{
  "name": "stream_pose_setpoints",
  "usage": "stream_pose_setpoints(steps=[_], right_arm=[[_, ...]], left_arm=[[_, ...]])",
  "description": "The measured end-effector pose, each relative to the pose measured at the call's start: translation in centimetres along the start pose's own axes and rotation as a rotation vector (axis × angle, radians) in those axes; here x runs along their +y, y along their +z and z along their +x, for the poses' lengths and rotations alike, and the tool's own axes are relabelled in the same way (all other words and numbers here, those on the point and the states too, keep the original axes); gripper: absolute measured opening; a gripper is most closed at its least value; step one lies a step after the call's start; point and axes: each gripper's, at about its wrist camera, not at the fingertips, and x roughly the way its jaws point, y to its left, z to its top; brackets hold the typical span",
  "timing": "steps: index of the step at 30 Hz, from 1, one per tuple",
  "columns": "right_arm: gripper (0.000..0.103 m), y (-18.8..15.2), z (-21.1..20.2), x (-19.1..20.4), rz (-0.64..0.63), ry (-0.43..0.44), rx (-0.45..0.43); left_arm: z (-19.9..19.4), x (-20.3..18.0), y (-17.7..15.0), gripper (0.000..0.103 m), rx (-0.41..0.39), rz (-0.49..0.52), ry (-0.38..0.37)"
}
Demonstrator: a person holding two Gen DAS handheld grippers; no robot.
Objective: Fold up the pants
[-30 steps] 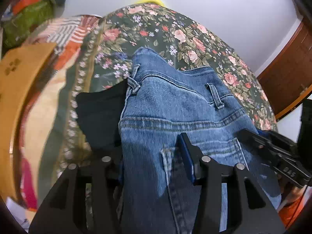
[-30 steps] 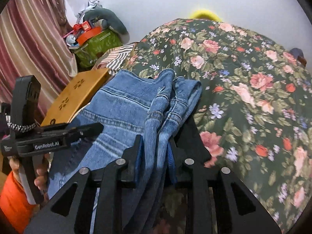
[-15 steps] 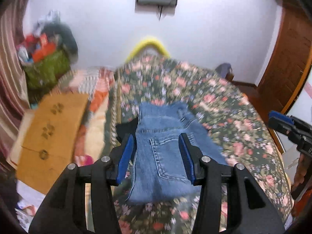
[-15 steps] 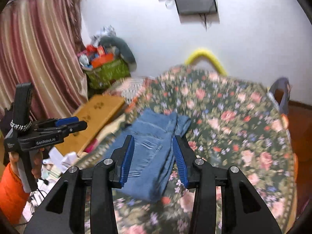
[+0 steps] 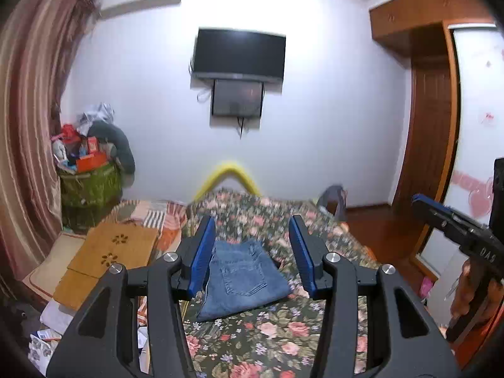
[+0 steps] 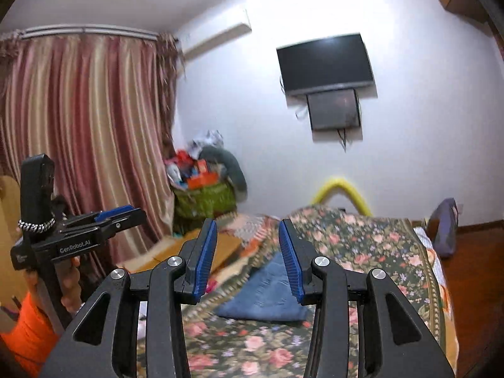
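The blue jeans (image 5: 244, 278) lie folded in a compact rectangle on the floral bed cover (image 5: 267, 334), back pocket up. They also show in the right wrist view (image 6: 267, 296). My left gripper (image 5: 252, 252) is open and empty, held well back and above the bed. My right gripper (image 6: 249, 258) is open and empty, also held back from the jeans. Each gripper shows at the edge of the other's view: the right one (image 5: 453, 230), the left one (image 6: 119, 217).
A wooden folding table (image 5: 107, 258) leans at the bed's left side. A green basket of clutter (image 5: 91, 182) stands by the curtain (image 6: 78, 145). A wall TV (image 5: 239, 55) hangs above the yellow headboard arc (image 5: 226, 176). A wooden door (image 5: 431, 145) is at the right.
Both grippers let go of the jeans, opened, and pulled back and up from the bed. The jeans stay folded on the cover.
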Motion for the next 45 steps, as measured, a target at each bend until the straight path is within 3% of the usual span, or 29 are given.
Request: stream_pose_setpoints(steps=[6, 12, 16, 19, 22, 24, 29, 45], right_arm=[[0.037, -0.8, -3.7, 3.4, -0.043, -0.039, -0.074], [0.037, -1.6, -4.5, 4.5, -0.021, -0.067, -0.095], [0.061, -1.8, -5.0, 4.8, -0.008, -0.084, -0.101], [0.066, -2.0, -5.4, 4.9, 0.000, -0.085, -0.095], [0.085, -2.3, -5.7, 5.5, -0.031, -0.114, -0.094], [0.086, -2.3, -5.6, 5.9, -0.055, -0.128, -0.094], [0.100, -2.8, -5.7, 6.0, -0.062, -0.137, -0.092], [0.102, -3.5, -6.0, 5.6, -0.062, -0.156, -0.067]], left_arm=[[-6.4, -1.5, -1.0, 0.048, -0.114, 0.017, 0.021], [-9.5, -2.3, -2.1, 0.066, -0.169, 0.036, 0.051], [-10.7, -2.7, -3.0, 0.092, -0.191, 0.040, 0.068], [-11.2, -3.1, -3.6, 0.100, -0.199, 0.034, 0.074], [-11.3, -3.2, -4.0, 0.102, -0.189, 0.022, 0.071], [-11.1, -3.3, -4.1, 0.102, -0.185, 0.023, 0.075], [-10.6, -3.3, -4.6, 0.102, -0.173, 0.026, 0.065], [-9.8, -3.4, -5.5, 0.103, -0.162, 0.043, 0.067]])
